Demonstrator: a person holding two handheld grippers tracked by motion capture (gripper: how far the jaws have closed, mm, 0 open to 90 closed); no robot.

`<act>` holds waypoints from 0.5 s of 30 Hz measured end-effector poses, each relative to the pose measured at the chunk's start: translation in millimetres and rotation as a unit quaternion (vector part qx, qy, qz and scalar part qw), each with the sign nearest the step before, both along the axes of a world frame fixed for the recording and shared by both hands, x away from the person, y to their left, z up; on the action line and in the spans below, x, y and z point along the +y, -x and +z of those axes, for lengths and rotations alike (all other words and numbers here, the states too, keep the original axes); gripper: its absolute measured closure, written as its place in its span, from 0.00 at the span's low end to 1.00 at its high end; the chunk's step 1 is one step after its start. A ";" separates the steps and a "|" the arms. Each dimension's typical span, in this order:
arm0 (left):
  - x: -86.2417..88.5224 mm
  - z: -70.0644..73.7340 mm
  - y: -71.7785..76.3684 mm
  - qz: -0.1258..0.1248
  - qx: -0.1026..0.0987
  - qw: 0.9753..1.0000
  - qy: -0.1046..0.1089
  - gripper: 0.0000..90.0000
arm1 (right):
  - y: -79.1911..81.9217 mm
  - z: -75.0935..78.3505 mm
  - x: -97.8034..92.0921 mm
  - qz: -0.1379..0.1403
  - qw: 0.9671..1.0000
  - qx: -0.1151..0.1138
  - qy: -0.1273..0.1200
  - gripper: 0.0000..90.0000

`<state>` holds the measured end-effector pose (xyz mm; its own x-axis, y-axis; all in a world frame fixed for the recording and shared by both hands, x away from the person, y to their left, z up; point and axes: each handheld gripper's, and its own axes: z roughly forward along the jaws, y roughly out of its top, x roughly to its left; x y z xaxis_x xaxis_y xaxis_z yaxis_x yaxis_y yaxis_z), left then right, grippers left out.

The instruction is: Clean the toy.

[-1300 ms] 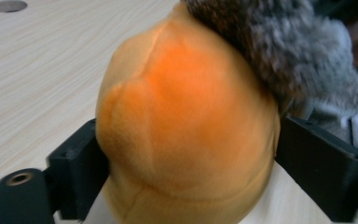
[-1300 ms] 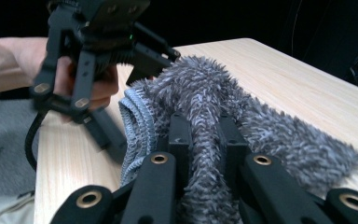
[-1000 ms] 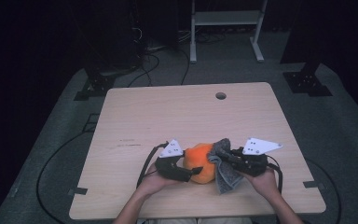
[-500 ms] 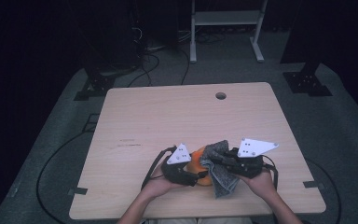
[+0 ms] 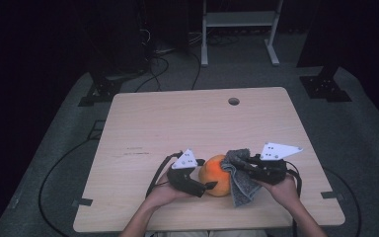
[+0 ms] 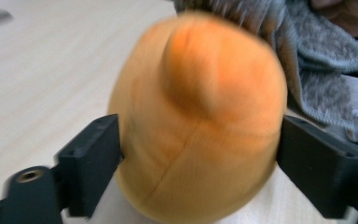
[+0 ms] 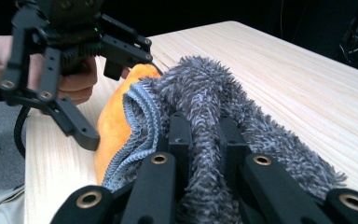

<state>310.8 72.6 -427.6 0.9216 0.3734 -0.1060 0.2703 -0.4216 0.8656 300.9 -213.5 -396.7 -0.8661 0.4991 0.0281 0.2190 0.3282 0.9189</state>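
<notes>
- A round, soft-looking orange ball with seams [image 5: 216, 176] sits on the light wooden table [image 5: 187, 123], close to the near edge where the person stands, a little right of the middle.
- The left gripper [image 5: 203, 186], a black two-jaw tool in the person's left hand [image 5: 164, 193], comes at the ball from the left and front; in the left gripper view its jaws stand apart, one on each side of the ball [image 6: 198, 116], both pressed against its skin.
- A grey fluffy terry cloth with a bluish stitched hem [image 5: 239, 174] is draped against the right side of the ball and hangs down onto the table.
- The right gripper [image 5: 239, 165], held in the right hand [image 5: 284, 190], has its jaws closed on a fold of that cloth [image 7: 209, 126]; the pile bunches up between them.
- From the right gripper view, the cloth's hem lies over the orange ball [image 7: 114, 126], with the left gripper [image 7: 91, 135] just beyond it.
- A small round hole [image 5: 233, 101] shows near the table's far edge.
</notes>
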 end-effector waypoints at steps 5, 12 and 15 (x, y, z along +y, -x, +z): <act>-7.8 -0.3 3.4 0.013 -0.015 1.000 0.006 0.37 | 14.7 8.5 11.0 0.026 0.999 -0.026 0.008 0.88; -10.6 -1.7 11.4 -0.008 -0.030 0.999 -0.007 0.41 | 14.8 22.9 41.2 0.056 0.997 -0.044 0.034 0.88; -8.3 -3.2 11.7 -0.013 -0.027 1.000 -0.005 0.41 | 6.8 23.1 33.9 0.037 0.998 -0.037 0.032 0.88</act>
